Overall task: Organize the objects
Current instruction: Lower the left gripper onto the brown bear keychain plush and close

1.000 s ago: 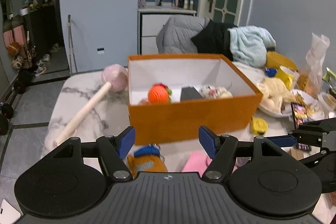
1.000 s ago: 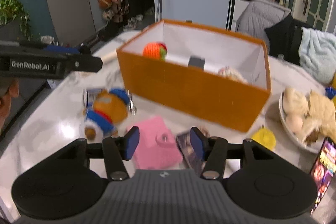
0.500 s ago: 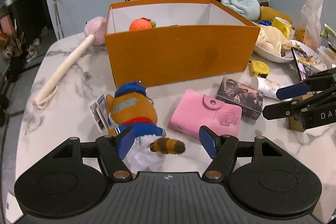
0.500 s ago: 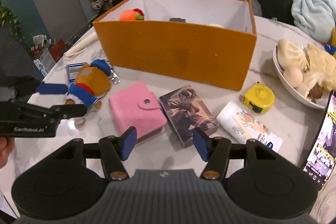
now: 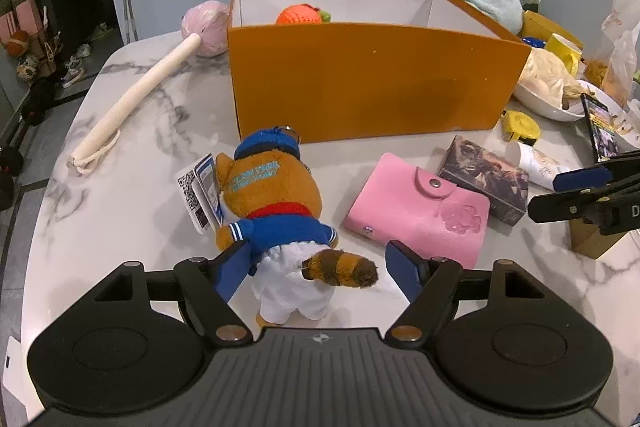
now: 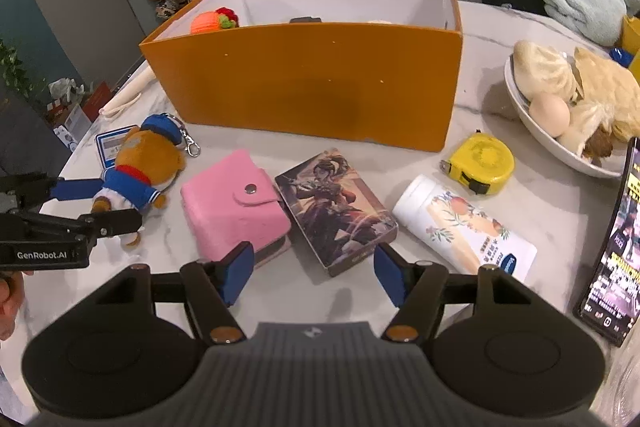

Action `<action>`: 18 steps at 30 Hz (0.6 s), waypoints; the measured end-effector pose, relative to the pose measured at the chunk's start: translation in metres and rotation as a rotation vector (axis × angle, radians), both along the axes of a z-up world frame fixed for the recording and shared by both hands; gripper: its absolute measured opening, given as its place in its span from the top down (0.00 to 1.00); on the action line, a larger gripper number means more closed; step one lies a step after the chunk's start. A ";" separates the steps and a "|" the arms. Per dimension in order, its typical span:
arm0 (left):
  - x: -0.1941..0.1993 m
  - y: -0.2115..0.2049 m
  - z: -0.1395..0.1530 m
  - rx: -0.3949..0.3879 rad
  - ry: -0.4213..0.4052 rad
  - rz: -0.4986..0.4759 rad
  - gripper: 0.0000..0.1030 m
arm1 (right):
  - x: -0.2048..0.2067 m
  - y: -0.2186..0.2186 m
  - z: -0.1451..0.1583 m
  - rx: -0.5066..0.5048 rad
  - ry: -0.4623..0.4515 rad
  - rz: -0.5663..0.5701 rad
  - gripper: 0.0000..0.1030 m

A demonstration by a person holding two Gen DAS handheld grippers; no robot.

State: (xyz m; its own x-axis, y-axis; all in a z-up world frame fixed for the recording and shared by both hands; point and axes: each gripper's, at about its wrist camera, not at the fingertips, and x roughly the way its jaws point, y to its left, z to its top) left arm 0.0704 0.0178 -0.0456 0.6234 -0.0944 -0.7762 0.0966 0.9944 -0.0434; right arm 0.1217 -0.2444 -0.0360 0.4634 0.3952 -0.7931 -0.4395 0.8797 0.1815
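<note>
Hidden or cut off: the box front wall conceals most of its contents; only the top of a crocheted orange ball, a dark edge and a pale sliver show above it. The phone is cropped at the right wrist view's edge. The bowl contents are partly overlapped (buns, an egg, something brown, not fully legible). The plush lies face down, feet toward the left tool, its face unseen.

Materials and shapes: orange card box, white inside, rectangular, open-topped. Marble-veined worktop, glossy. Plush: brown pile, blue cap and jacket, white trousers, striped tail, paper tag beside it, metal keyring. Pink wallet, soft, snap flap. Card pack, printed, boxy. White tube, floral print, lying flat. Yellow tape measure, rounded. Pale wooden-looking stick with a pink padded head.

Position relative to tools: left tool, jaws wide and opening, straddles the plush's lower body; the left finger looks to brush the jacket, grip not closed. Right tool, jaws fairly wide and opening, nothing gripped, sits just before the near edges of the wallet and card pack (pack roughly centred between the fingers). All loose items lie in front of the box.
</note>
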 end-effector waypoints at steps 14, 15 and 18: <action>0.015 0.011 -0.015 -0.059 0.045 0.099 0.21 | -0.002 0.010 -0.005 -0.003 0.018 0.025 0.33; 0.017 0.013 -0.016 -0.069 0.054 0.102 0.25 | -0.002 0.012 -0.005 -0.004 0.018 0.028 0.33; 0.019 0.014 -0.018 -0.092 0.064 0.115 0.31 | -0.003 0.015 -0.005 -0.005 0.017 0.040 0.33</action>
